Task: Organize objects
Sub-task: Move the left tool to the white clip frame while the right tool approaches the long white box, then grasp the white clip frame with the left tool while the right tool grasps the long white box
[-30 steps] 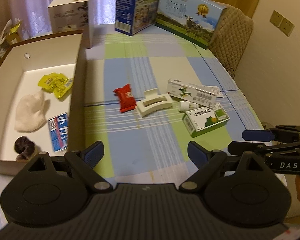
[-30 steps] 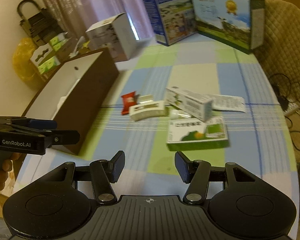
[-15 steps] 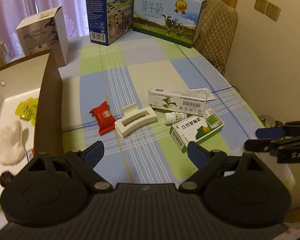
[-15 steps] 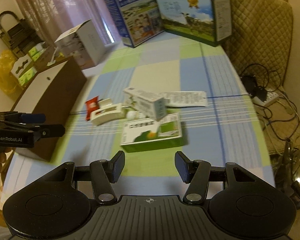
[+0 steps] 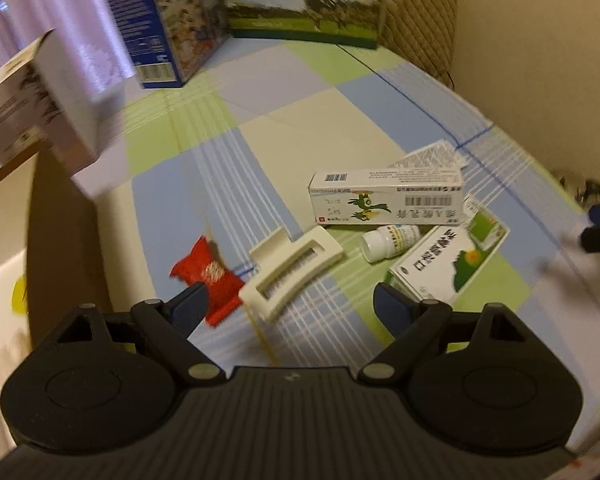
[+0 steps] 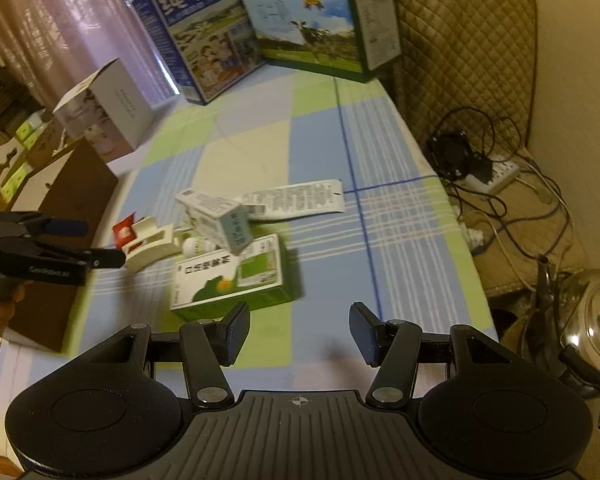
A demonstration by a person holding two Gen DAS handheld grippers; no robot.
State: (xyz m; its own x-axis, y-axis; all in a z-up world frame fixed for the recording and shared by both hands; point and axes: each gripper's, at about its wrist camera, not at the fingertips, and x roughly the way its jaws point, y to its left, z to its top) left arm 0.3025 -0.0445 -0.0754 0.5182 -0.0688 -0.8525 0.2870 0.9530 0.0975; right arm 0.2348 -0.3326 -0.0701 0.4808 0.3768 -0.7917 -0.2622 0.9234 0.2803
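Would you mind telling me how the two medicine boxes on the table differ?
The white box is long and slim, while the green box is broader and flatter. The white box lies farther from the tongs; the green box lies nearer. The white box carries bird artwork, the green box a green hill with an orange sun. Both flank the small white bottle.

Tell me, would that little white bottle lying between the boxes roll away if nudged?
Probably. The little white bottle lies on its side, so a push across its length would likely roll it. The green box and the long white box flank it closely and might stop it. It looks like smooth plastic, possibly slippery.
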